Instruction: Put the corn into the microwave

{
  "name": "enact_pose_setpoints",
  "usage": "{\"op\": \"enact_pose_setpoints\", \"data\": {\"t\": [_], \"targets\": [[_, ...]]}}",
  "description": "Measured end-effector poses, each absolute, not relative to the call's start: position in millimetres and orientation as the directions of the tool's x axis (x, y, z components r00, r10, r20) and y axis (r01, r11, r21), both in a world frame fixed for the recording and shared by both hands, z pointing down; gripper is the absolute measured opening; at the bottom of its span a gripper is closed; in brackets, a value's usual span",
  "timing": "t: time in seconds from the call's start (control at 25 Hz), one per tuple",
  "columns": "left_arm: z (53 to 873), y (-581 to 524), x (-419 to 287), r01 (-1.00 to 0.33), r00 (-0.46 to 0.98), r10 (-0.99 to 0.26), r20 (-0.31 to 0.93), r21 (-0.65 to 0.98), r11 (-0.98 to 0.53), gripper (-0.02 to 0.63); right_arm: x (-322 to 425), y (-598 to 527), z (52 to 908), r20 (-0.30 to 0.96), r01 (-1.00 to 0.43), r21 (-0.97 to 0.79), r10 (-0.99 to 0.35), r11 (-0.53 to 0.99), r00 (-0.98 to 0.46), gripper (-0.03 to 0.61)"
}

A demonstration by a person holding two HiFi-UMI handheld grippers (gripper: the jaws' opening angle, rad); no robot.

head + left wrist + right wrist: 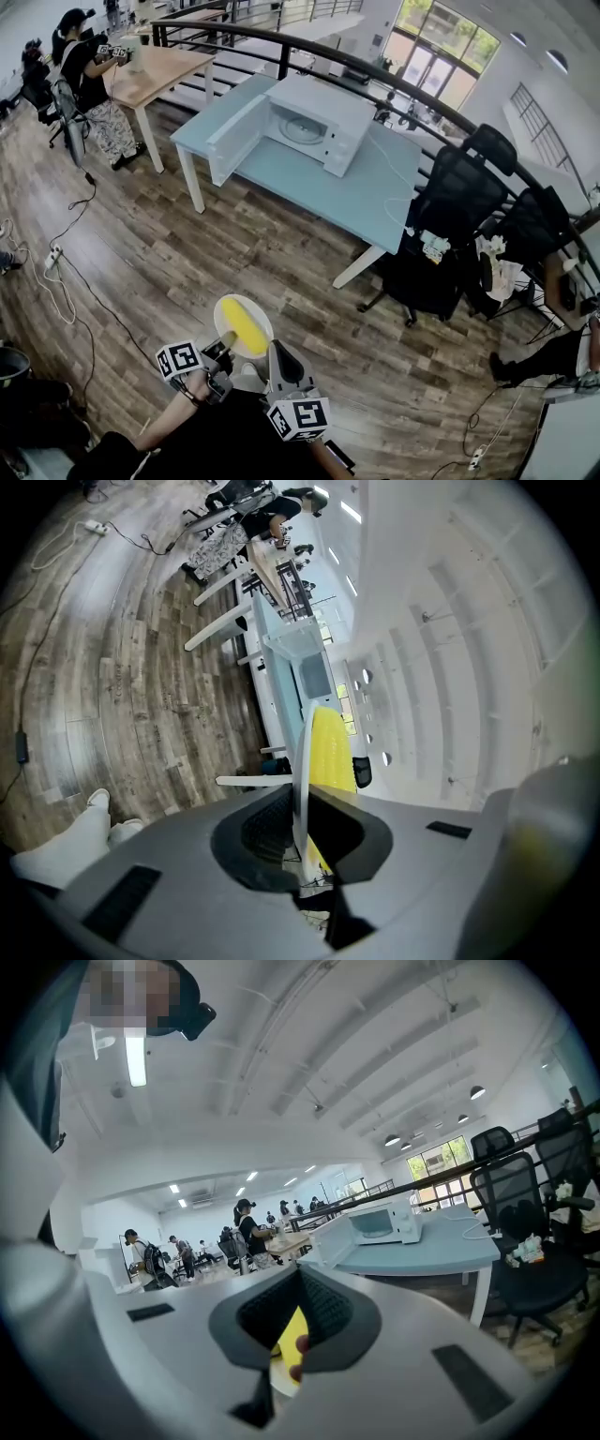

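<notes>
A yellow corn cob (pixel 244 325) lies on a round white plate (pixel 232 309) held low above the wooden floor. My left gripper (pixel 225 342) is shut on the plate's near rim. In the left gripper view the plate (pixel 302 761) shows edge-on between the jaws, with the corn (pixel 330 752) on it. My right gripper (pixel 273 349) hangs beside the plate's right rim, its jaws a narrow gap apart and holding nothing. Through that gap in the right gripper view (pixel 292 1344) a bit of corn (pixel 291 1327) shows. The white microwave (pixel 314 122) stands far ahead on a light blue table (pixel 309 183), its door (pixel 234 141) swung open.
Black office chairs (pixel 459 197) stand right of the table, near a curved black railing (pixel 394 80). A person works at a wooden table (pixel 159 70) at the back left. Cables and a power strip (pixel 53 255) lie on the floor at the left.
</notes>
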State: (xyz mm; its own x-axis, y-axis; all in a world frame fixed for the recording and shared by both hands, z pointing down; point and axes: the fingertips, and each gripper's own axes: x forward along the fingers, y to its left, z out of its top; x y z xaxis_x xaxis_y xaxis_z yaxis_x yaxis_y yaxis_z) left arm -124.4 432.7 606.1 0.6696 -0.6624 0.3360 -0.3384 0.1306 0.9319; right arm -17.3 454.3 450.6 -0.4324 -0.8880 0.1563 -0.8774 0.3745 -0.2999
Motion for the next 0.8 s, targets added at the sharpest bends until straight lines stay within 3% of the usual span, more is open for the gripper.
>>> {"op": "enact_pose_setpoints", "data": {"t": [0.8], "targets": [[617, 404, -131, -0.352, 0.682, -0.640, 0.354, 0.926, 0.137, 0.029, -22, 418, 448, 0.107, -0.897, -0.258, -0.912, 0.358, -0.395, 0.009]]}}
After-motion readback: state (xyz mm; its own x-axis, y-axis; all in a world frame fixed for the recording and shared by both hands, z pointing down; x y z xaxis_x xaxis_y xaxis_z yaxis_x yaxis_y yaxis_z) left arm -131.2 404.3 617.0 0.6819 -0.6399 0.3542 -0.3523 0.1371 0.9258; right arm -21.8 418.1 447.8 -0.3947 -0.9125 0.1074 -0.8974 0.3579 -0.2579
